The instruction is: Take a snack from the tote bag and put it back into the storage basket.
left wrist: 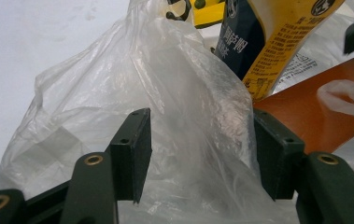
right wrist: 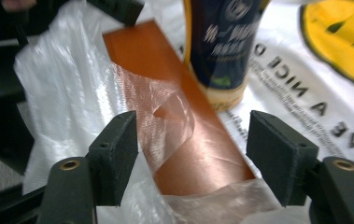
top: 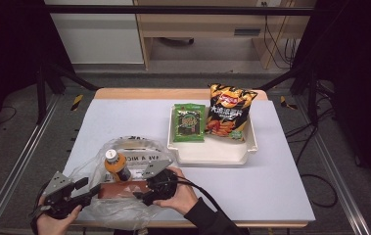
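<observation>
i see the bench [top: 281, 196] carrying a white tray [top: 212, 152] toward its far right, with a chip bag [top: 229, 111] and a green packet [top: 189, 122] in it. at the near left edge lies the clear plastic bag [top: 124, 208], with a bottle [top: 117, 166] and a flat brown box [right wrist: 179, 126] on it. my left gripper [left wrist: 198, 156] is released, jaws apart around a bunched fold of the bag. my right gripper [right wrist: 191, 156] is released too, jaws straddling the box's end.

Clear plastic bag [top: 124, 196], orange-brown box [right wrist: 184, 135], orange bottle [top: 116, 165], green packet [top: 189, 122]
</observation>
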`<state>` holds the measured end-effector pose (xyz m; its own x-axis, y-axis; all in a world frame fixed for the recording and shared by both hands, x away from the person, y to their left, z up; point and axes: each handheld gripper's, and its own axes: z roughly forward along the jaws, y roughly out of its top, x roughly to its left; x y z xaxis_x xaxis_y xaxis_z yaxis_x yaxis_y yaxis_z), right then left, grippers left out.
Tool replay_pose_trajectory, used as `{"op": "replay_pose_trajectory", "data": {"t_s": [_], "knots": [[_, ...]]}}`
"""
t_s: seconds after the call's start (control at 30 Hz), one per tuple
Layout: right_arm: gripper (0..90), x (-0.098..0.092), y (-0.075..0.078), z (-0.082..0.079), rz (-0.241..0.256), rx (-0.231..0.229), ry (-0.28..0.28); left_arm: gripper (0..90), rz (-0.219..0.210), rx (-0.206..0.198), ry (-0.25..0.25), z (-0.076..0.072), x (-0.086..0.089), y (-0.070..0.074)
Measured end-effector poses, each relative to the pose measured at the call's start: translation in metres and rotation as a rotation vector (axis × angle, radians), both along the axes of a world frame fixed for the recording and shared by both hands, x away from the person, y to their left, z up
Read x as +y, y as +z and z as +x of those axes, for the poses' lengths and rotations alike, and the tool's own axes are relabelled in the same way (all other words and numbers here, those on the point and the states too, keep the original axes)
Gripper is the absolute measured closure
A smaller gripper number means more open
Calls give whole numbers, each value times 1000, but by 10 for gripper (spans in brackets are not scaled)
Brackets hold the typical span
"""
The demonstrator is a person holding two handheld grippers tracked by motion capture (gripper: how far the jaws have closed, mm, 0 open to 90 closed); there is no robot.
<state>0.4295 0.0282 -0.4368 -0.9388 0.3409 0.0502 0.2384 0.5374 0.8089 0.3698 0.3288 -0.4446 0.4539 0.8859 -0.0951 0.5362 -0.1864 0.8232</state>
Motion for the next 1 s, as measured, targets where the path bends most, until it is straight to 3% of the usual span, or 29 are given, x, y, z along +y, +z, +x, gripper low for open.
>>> {"op": "replay_pose_trajectory", "data": {"t_s": [0.13,0.23,0.4,0.6,0.77,0.9,1.0], "knots": [[418,-11,10,6,70,-23,-63,422,4,-10,3,0,-1,0],[438,-14,8,13,27,-34,-97,417,4,-14,4,2,-2,-1],[387,-12,-2,10,-39,-16,-61,413,-2,-18,14,2,-2,-1],[317,-13,-5,-3,-26,-20,-34,409,-1,-19,20,2,-2,-1],[270,-3,-15,-4,-86,-30,-2,405,1,-20,24,3,-2,-1],[269,1,-17,-2,-90,-23,15,406,-8,-22,30,5,-1,-2],[314,3,-19,-3,-130,-39,43,409,-11,-26,34,7,-2,-3]]}}
